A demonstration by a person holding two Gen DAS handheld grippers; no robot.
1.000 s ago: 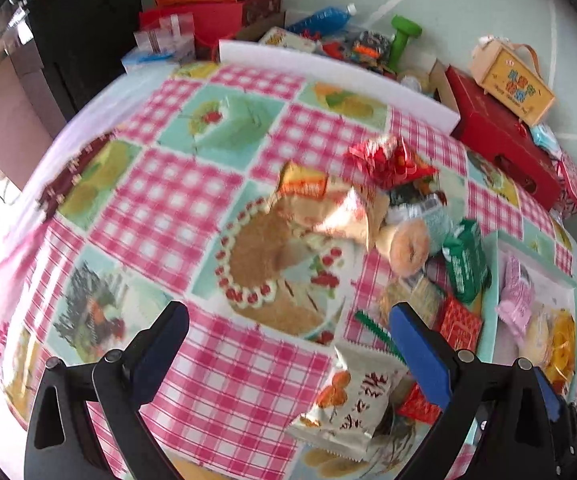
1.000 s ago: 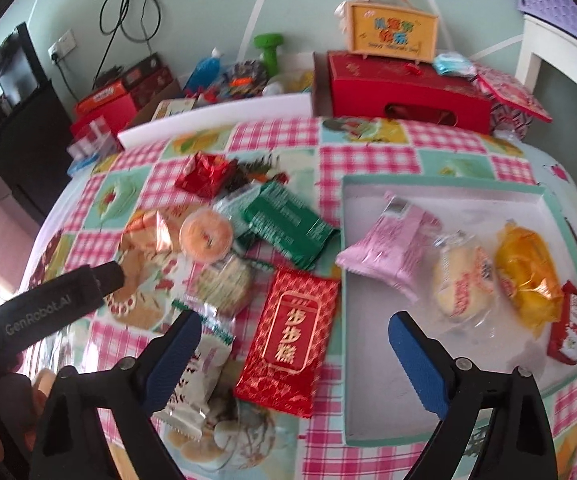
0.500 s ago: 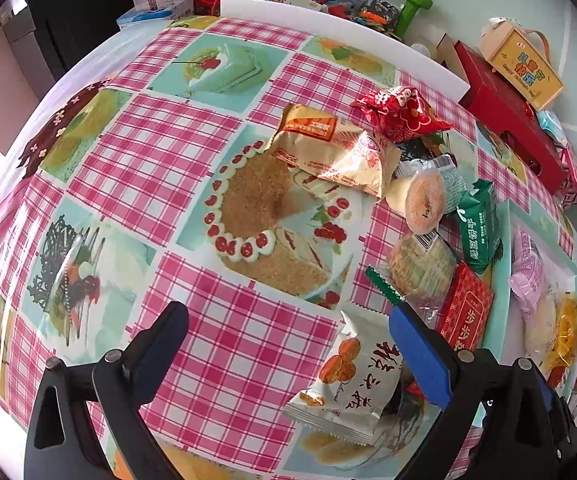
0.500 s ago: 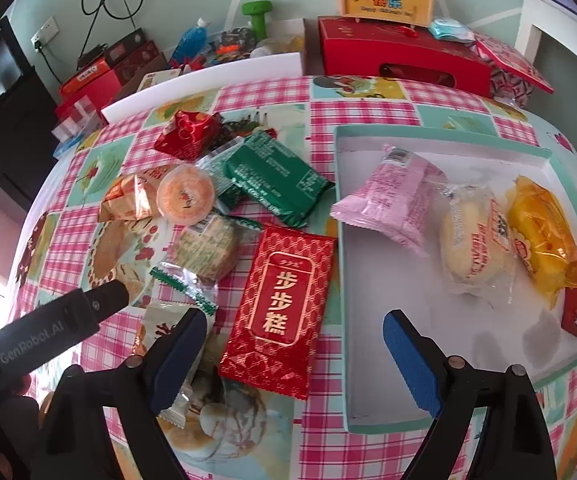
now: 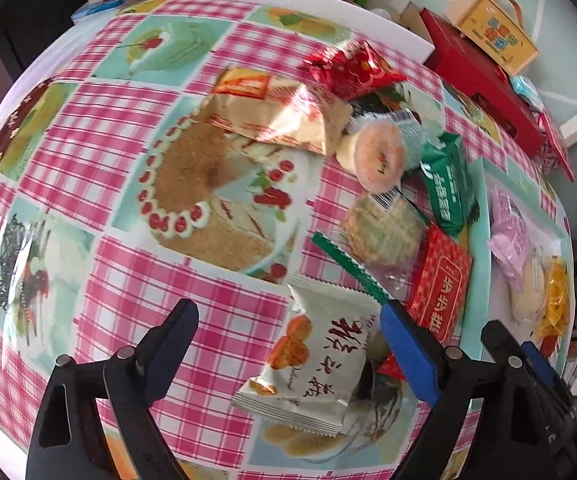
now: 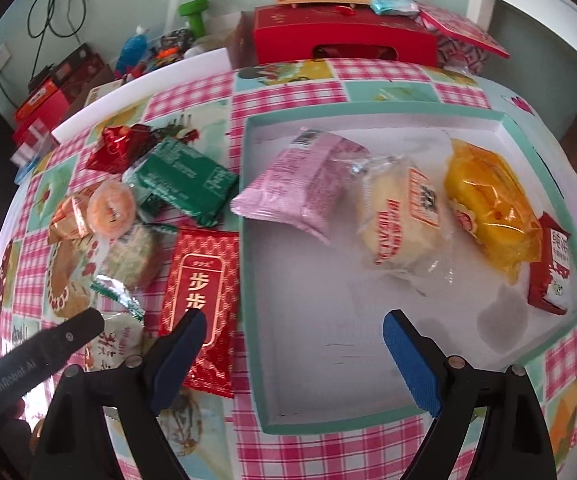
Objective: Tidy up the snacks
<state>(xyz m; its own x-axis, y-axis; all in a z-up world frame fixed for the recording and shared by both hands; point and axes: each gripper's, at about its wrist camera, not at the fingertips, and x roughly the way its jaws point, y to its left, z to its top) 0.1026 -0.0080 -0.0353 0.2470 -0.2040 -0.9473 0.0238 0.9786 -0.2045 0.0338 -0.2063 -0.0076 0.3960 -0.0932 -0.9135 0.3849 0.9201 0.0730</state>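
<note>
Beside the teal tray (image 6: 544, 140), we hold our left gripper (image 5: 288, 354), fingers closing, around the untouched white snack packet (image 5: 308, 360), while our right gripper (image 6: 294, 354) hangs released over the tray's edge.

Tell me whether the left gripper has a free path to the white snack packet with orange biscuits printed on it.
Probably yes. The left gripper, jaws closing but still wide, hangs right over the white snack packet; nothing covers the packet, though the right gripper is close beside it.
</note>
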